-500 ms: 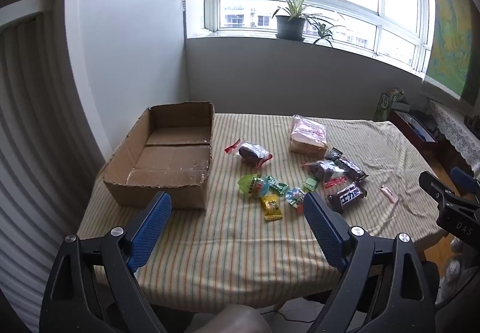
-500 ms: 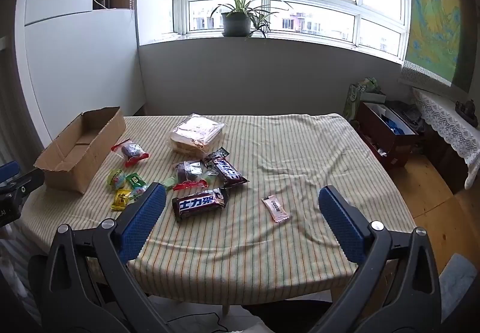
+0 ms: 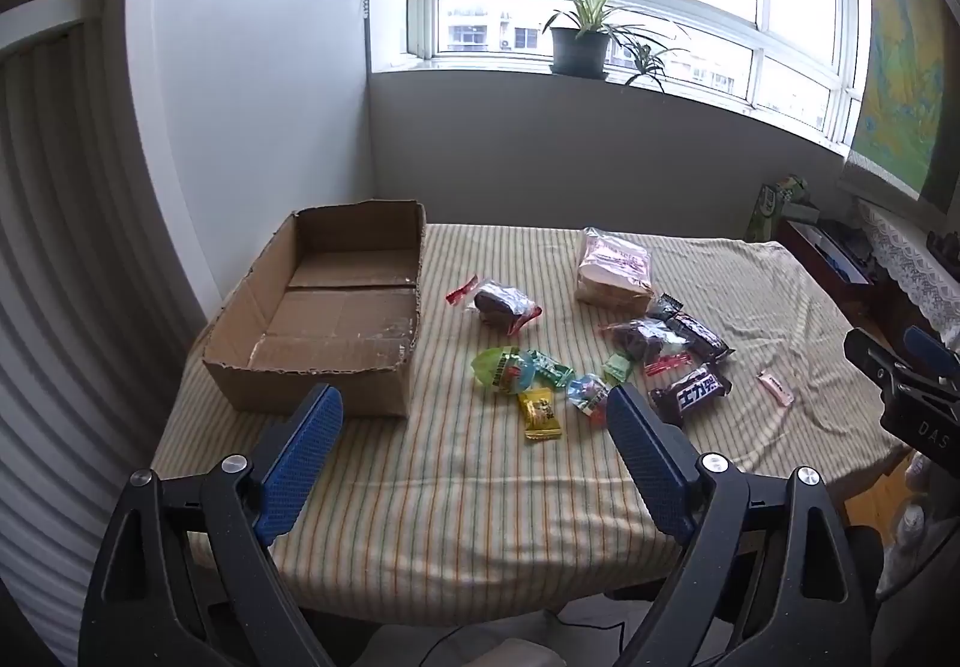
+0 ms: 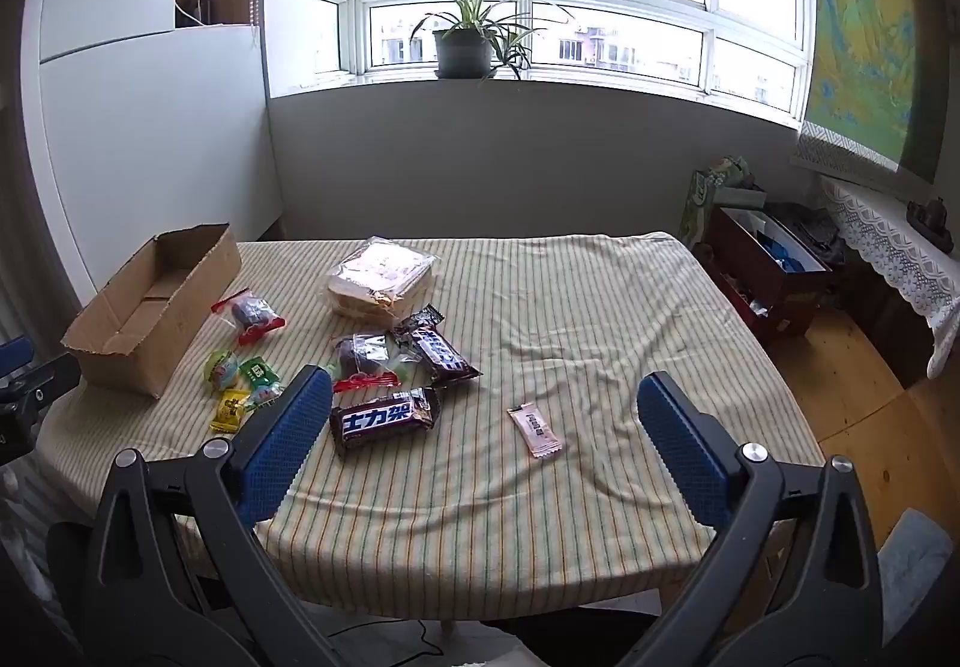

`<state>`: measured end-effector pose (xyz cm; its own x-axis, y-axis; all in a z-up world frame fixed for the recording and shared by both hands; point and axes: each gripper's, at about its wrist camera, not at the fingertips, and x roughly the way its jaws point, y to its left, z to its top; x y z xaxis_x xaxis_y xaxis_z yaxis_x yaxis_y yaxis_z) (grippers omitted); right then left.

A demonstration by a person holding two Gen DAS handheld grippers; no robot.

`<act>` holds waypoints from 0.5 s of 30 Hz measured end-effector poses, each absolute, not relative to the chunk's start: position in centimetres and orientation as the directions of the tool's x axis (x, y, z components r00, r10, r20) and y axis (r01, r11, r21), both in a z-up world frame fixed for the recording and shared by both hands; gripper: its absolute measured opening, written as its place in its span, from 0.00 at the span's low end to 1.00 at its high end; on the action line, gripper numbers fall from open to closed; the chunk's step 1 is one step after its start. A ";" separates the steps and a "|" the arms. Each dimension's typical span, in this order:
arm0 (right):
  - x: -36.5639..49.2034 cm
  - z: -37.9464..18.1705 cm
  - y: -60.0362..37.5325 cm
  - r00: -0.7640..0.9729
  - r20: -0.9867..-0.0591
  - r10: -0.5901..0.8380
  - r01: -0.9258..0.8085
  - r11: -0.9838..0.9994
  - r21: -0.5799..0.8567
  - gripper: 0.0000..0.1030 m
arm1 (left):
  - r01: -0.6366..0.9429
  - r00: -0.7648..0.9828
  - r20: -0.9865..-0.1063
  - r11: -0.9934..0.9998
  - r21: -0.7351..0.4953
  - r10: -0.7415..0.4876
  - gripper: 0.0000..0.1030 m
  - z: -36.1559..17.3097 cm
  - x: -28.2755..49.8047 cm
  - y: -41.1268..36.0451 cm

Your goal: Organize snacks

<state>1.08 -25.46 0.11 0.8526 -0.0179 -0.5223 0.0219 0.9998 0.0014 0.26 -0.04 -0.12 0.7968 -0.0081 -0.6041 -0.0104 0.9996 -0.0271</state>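
Little has moved since 0.5 s ago: both views sit slightly closer to the counter [image 3: 480, 517], snacks unchanged. Left hand-held gripper [image 3: 474, 463] fingers wide apart, nothing between them, hovering over the near counter edge. Right hand-held gripper [image 4: 483, 445] also spread wide and holding nothing. Cardboard box [image 3: 324, 319] sits at the counter's left, looks unfilled. Snacks lie loose to its right: clear bag of bread [image 3: 612, 271] farthest back, two dark chocolate bars [image 4: 384, 418] [image 4: 438, 349], yellow candy [image 3: 540, 412], green wrapped sweets [image 3: 504, 367], pink sachet [image 4: 534, 430] apart on the right. Small blue-wrapped item [image 3: 588, 391] just beside the left gripper's right finger; contact unclear.
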 end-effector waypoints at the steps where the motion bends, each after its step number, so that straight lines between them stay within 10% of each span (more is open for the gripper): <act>1: 1.0 0.1 -25.3 0.853 -0.521 -0.017 0.020 1.000 0.000 1.00 | -0.010 0.797 -0.605 1.000 -0.026 -0.008 0.88 0.0 0.3 -0.1; 15: 0.7 0.0 -24.8 0.850 -0.527 -0.009 0.013 1.000 0.002 1.00 | -0.003 0.796 -0.606 1.000 -0.022 -0.011 0.88 0.2 0.2 -0.5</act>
